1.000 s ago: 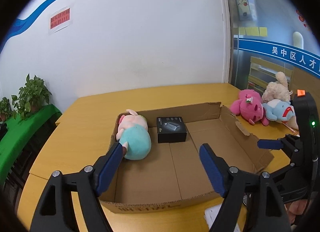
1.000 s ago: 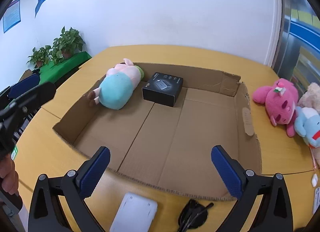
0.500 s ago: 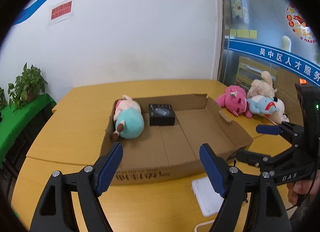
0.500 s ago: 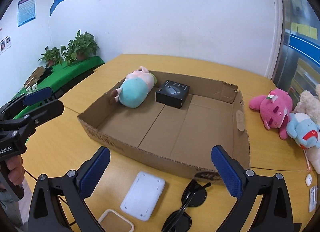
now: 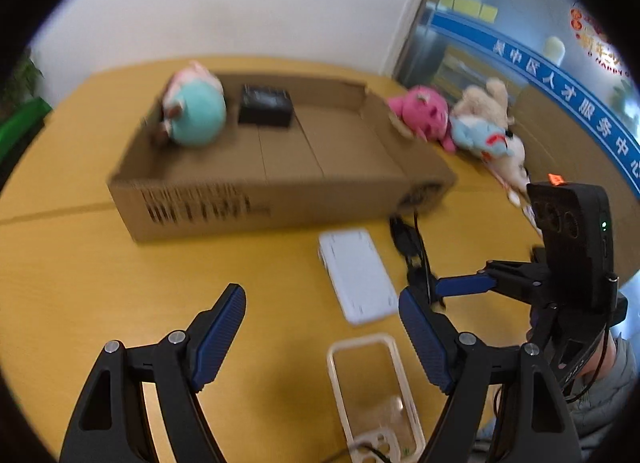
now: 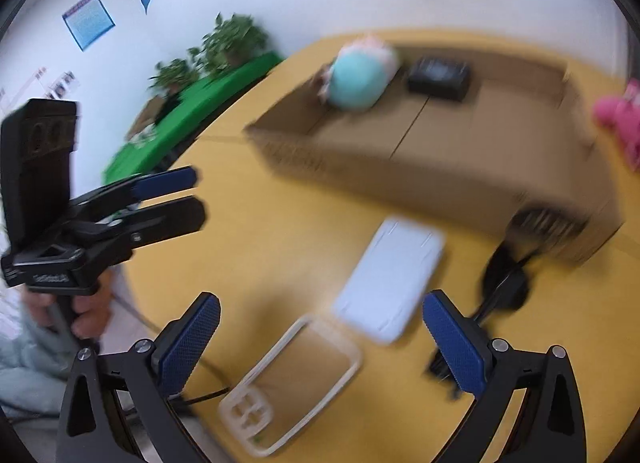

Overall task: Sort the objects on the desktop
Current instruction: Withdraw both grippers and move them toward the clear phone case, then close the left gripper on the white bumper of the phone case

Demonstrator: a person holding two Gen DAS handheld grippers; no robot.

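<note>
desktop objects lie loose on the desk (image 5: pixel 60 255): white case (image 5: pixel 357 274), clear phone case (image 5: pixel 374 391) and sunglasses (image 5: pixel 410 241) at 6 o'clock of the cardboard box (image 5: pixel 276 167). both grippers, left gripper (image 5: pixel 322 327) and right gripper (image 6: pixel 320 337), hover empty with fingers wide, likely ready to choose one.

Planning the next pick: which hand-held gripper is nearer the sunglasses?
Right. The right hand-held gripper has its right finger beside the sunglasses; the left hand-held gripper sits further left, over bare table near the clear phone case.
</note>
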